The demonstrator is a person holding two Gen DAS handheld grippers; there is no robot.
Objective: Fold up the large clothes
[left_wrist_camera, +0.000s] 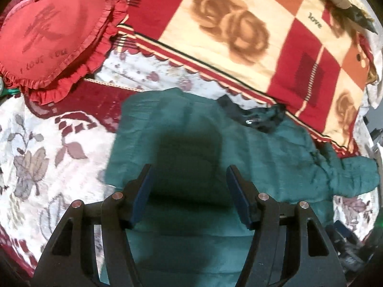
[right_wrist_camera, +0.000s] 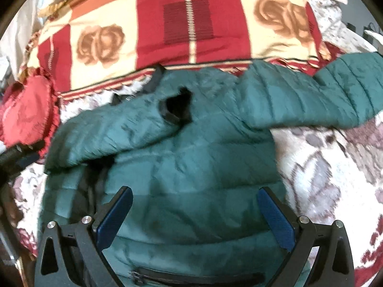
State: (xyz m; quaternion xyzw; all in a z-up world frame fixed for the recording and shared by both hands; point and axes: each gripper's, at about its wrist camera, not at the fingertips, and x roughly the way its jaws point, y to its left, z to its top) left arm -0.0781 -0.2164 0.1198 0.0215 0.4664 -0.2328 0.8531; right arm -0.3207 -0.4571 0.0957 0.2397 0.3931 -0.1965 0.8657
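A green jacket (right_wrist_camera: 191, 148) lies spread on the bed (right_wrist_camera: 323, 167), its collar toward a checked blanket (right_wrist_camera: 191, 24). One sleeve (right_wrist_camera: 107, 134) is folded across the body; the other sleeve (right_wrist_camera: 323, 95) stretches out to the right. The right tool (right_wrist_camera: 195, 215) hangs over the jacket's lower body, jaws apart, gripping nothing. The left tool (left_wrist_camera: 189, 193) hangs over the jacket (left_wrist_camera: 191, 143) too, jaws apart and empty. A heart pillow (left_wrist_camera: 55, 28) sits near the blanket.

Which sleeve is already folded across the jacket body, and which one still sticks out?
In the right wrist view, the left-side sleeve lies across the jacket, dark cuff at the chest. The right-side sleeve stretches out over the bedspread.
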